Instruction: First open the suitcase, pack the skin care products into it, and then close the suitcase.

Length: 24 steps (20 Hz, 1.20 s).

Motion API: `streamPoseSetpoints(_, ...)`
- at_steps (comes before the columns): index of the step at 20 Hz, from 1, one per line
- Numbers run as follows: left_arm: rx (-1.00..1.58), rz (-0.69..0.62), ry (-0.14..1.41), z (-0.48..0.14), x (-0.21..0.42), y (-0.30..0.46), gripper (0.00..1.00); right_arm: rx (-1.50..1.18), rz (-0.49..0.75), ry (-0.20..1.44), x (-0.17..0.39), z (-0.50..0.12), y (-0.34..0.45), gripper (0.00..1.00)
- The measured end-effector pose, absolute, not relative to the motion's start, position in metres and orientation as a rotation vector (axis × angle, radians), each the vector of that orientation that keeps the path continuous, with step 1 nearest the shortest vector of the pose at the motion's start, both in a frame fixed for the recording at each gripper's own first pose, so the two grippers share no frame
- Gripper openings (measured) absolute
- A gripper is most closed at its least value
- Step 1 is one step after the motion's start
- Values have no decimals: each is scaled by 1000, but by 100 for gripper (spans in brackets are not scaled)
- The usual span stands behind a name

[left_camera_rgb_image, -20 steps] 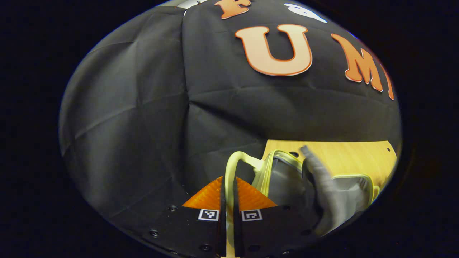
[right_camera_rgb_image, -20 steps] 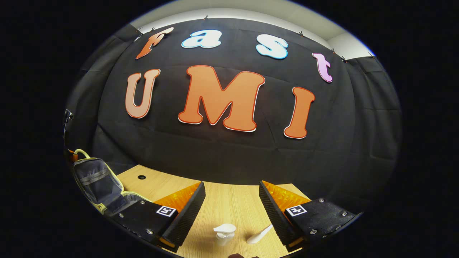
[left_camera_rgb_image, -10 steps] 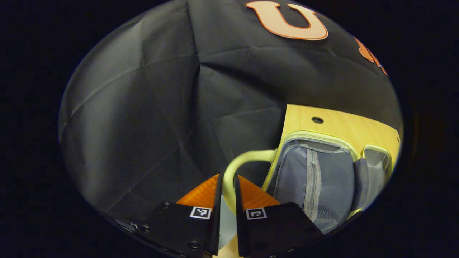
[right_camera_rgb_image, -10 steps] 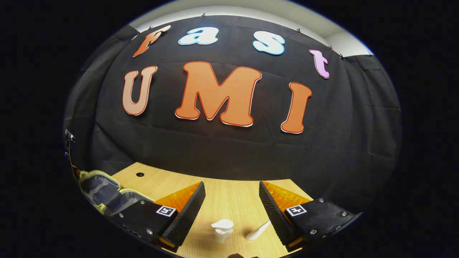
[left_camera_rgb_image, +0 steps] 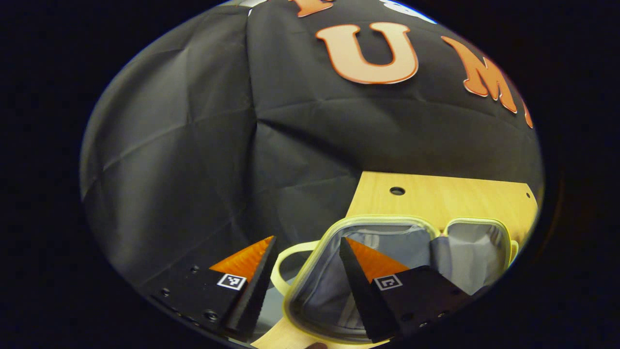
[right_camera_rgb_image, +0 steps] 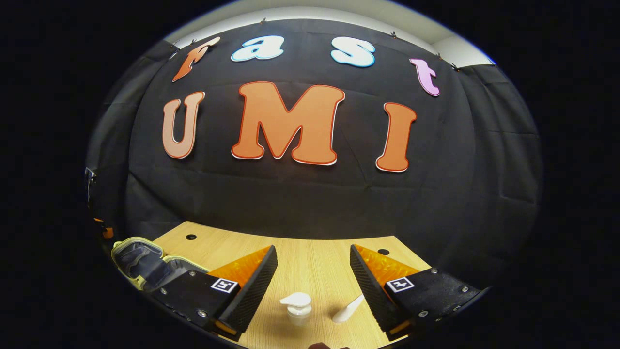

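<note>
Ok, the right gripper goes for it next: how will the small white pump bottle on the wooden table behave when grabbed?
The small white pump bottle stands upright beside a white tube, between the open right gripper fingers. It is probably light, so a nudge could tip it. Its wide pump head looks smooth and may slip; gripping the body seems safer.

Matt wood-grain table (right_camera_rgb_image: 310, 271); cloth-lined (mesh-pocketed) suitcase (left_camera_rgb_image: 382, 252)

A recording booth, not a lived-in room: black cloth wall (right_camera_rgb_image: 300, 203) clipped up along a pale upper wall (right_camera_rgb_image: 339, 12), hanging creased behind a light wooden worktop (right_camera_rgb_image: 310, 266) drilled with a cable hole (left_camera_rgb_image: 397, 191).
</note>
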<state>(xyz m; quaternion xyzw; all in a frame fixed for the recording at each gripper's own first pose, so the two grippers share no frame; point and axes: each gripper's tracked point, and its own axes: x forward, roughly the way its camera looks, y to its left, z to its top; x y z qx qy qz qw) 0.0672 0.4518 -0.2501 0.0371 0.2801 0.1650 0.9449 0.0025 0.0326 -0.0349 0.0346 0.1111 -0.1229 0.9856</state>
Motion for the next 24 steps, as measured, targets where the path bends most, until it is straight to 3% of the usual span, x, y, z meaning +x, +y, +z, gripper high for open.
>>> streamPoseSetpoints(8, 105, 147, 435, -191, 81, 304, 89, 76, -251, 235, -5, -44, 15, 95)
streamPoseSetpoints(13, 108, -10, 459, -208, 87, 191, 97, 103, -257, 272, -14, -56, 8, 96)
streamPoseSetpoints(24, 167, -400, 436, -215, 73, -32, 100, 112, -243, 351, -26, -85, -4, 96)
